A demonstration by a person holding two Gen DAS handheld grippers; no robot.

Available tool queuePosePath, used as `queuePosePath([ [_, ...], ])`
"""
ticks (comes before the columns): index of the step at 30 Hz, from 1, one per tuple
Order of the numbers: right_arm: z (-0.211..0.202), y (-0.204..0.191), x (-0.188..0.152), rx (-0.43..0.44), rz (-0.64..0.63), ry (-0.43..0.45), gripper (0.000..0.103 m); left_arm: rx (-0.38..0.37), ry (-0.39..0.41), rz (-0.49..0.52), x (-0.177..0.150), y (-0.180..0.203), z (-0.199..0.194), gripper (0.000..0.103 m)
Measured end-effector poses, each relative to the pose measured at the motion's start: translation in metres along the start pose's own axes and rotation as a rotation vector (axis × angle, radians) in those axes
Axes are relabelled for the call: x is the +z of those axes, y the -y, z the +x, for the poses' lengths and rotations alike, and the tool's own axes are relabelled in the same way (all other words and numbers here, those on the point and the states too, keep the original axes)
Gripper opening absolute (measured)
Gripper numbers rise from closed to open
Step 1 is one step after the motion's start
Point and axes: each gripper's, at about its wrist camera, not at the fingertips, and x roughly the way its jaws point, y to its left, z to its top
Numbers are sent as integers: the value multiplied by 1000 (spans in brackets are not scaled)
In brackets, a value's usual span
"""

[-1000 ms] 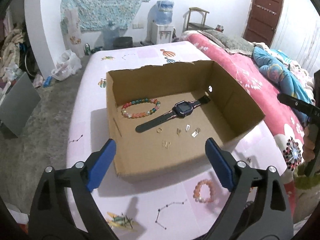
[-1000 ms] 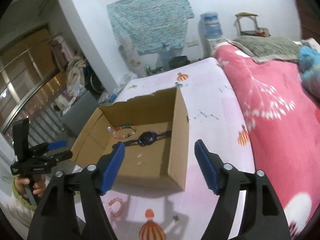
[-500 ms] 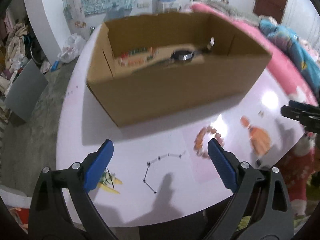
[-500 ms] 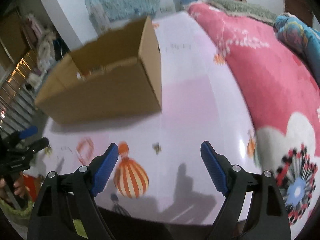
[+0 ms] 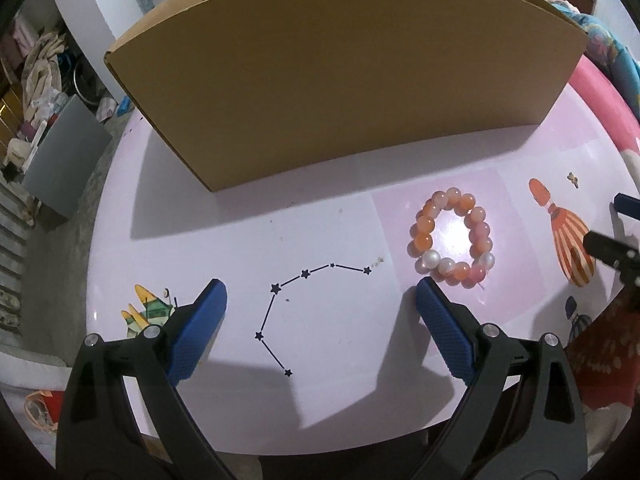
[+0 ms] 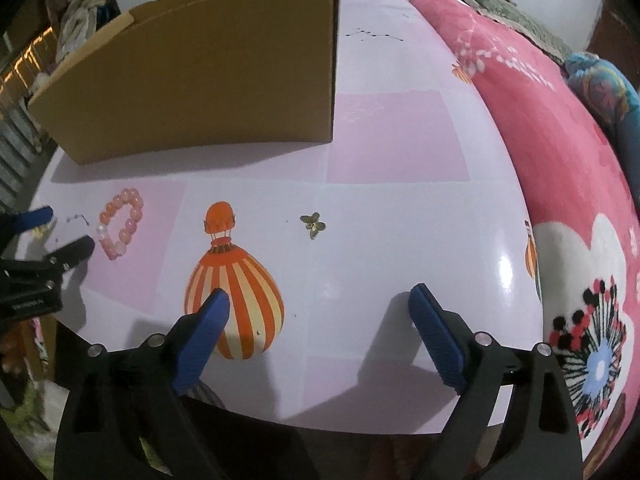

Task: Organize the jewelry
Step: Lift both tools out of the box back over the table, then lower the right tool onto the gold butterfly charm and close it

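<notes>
Pink table (image 5: pixel 320 240); bracelet (image 5: pixel 450 238) flat, long axis toward box (image 5: pixel 340 68) | both tongs empty, right widening

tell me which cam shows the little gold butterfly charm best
The right wrist view: the butterfly charm lies near centre on the table, wings visible. The left wrist view catches it only as a tiny speck near the right edge.

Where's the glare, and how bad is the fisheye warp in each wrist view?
Left wrist: glare sits inside the bead bracelet; the cardboard box bows heavily. Right wrist: a small glint on the table near the pink blanket; the table edge curves.
</notes>
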Motion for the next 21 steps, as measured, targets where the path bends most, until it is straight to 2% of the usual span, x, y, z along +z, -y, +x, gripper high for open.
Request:
queuePosePath([
  [5,2,-10,-1,-47,-45,-2,95,-11,11,-38,2,-7,6,95],
  [13,2,-9,-1,-36,-30,-19,96,-63,4,-94,0,-27,11,95],
  [21,7,-1,0,-5,-7,3,96,-66,13,-73,0,-33,15,96],
])
